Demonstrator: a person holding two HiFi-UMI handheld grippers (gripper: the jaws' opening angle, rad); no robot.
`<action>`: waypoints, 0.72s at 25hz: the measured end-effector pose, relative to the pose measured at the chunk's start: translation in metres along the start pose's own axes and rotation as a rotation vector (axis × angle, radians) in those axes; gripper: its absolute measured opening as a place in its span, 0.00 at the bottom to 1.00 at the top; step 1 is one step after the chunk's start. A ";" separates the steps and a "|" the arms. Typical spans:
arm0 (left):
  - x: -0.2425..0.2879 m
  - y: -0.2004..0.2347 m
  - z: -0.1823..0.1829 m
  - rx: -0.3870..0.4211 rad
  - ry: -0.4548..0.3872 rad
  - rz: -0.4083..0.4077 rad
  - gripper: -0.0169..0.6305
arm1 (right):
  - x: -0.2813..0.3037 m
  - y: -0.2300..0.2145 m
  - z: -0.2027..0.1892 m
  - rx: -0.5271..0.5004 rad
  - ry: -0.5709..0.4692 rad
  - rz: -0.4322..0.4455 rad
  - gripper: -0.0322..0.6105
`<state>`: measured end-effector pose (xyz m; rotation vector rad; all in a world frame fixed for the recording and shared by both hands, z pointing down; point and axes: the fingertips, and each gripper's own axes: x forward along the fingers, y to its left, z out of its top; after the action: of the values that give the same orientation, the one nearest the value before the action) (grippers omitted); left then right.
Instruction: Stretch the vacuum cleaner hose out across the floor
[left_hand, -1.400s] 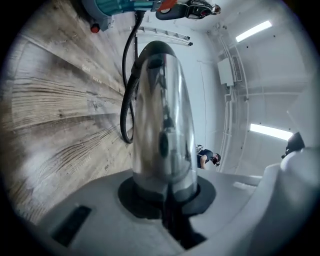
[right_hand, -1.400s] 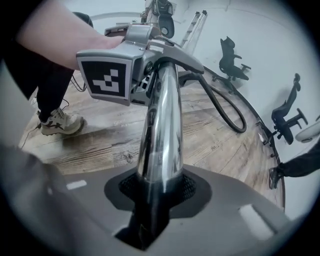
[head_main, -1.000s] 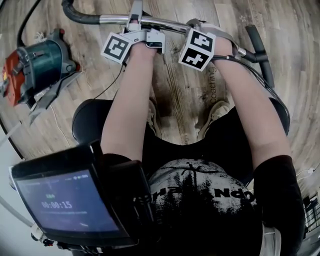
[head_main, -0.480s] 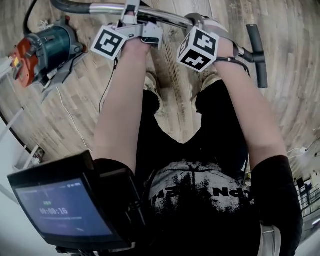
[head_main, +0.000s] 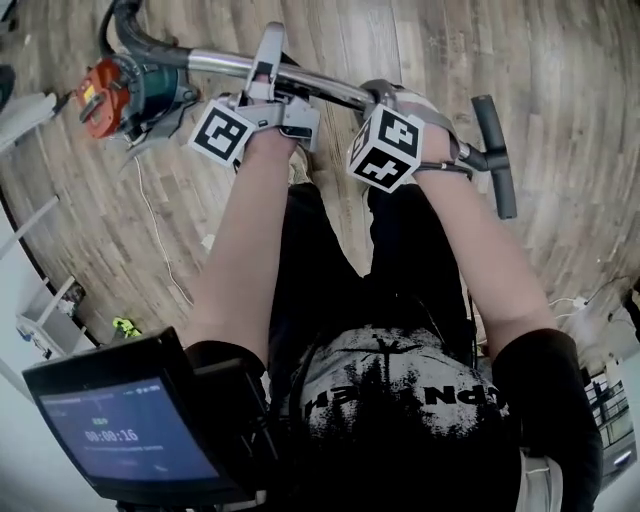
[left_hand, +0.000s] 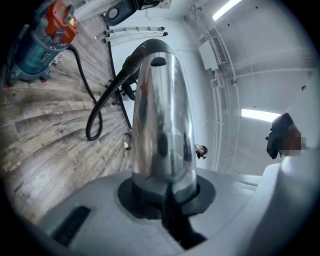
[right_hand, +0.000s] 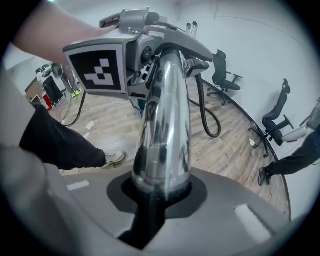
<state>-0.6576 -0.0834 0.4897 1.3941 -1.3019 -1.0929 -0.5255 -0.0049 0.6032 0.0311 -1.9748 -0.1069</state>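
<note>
A: Where's the hose (head_main: 140, 40)?
B: Left of the left claw (left_hand: 162, 182), running from the chrome tube (head_main: 335, 90) to the vacuum cleaner (head_main: 130, 90) on the wood floor (head_main: 450, 50).
A: Claws?
B: The left and the right claw (right_hand: 160, 187), all 2, pinch that tube.
A: Writing?
B: The screen (head_main: 125, 435) reads 00:00:16.

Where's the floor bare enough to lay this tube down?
Bare boards lie right of the black end piece and beyond the metal tube, top right. The left is crowded: vacuum cleaner, hose, white furniture.
</note>
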 end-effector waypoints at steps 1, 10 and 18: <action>0.000 -0.027 -0.001 0.009 0.001 -0.018 0.09 | -0.025 0.001 0.005 0.011 -0.010 0.013 0.16; 0.007 -0.240 -0.045 0.082 0.039 -0.250 0.08 | -0.214 -0.014 0.007 0.012 -0.070 -0.009 0.17; 0.000 -0.337 -0.058 0.137 0.048 -0.318 0.09 | -0.298 -0.035 0.020 -0.053 -0.125 -0.281 0.18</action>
<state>-0.5358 -0.0704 0.1709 1.7633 -1.1639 -1.1871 -0.4273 -0.0174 0.3193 0.2737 -2.0813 -0.3522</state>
